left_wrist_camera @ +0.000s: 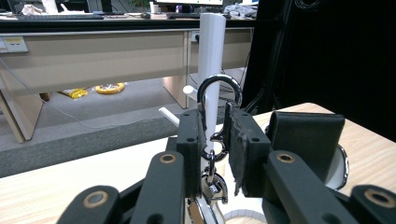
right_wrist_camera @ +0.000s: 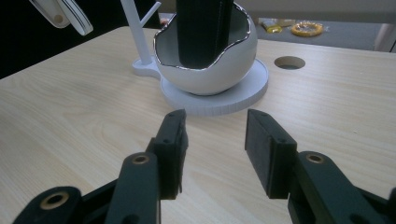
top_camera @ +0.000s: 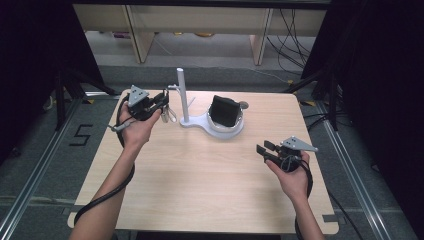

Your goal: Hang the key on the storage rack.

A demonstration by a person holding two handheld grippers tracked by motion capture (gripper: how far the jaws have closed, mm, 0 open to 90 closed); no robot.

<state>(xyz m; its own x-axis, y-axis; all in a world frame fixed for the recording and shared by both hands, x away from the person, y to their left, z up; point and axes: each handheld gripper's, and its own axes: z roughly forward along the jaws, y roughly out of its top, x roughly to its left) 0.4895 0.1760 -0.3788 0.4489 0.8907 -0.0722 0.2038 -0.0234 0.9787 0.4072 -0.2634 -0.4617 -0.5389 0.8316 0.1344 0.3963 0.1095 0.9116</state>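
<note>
Left gripper [left_wrist_camera: 215,154] clamping metal key clip [left_wrist_camera: 217,116], rounded silver hook upright

Ahead of the left jaws, a pale desk [left_wrist_camera: 93,51] stands on grey carpet floor [left_wrist_camera: 84,126]. Cables [top_camera: 292,35] trail there; black curtains [top_camera: 380,75] hang alongside.

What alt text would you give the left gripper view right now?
The left hand-held gripper is shut on a metal carabiner clip whose loop rises above its black jaws, right in front of a white stand post. A black wallet stands in a white bowl to the right, on the wooden table.
</note>
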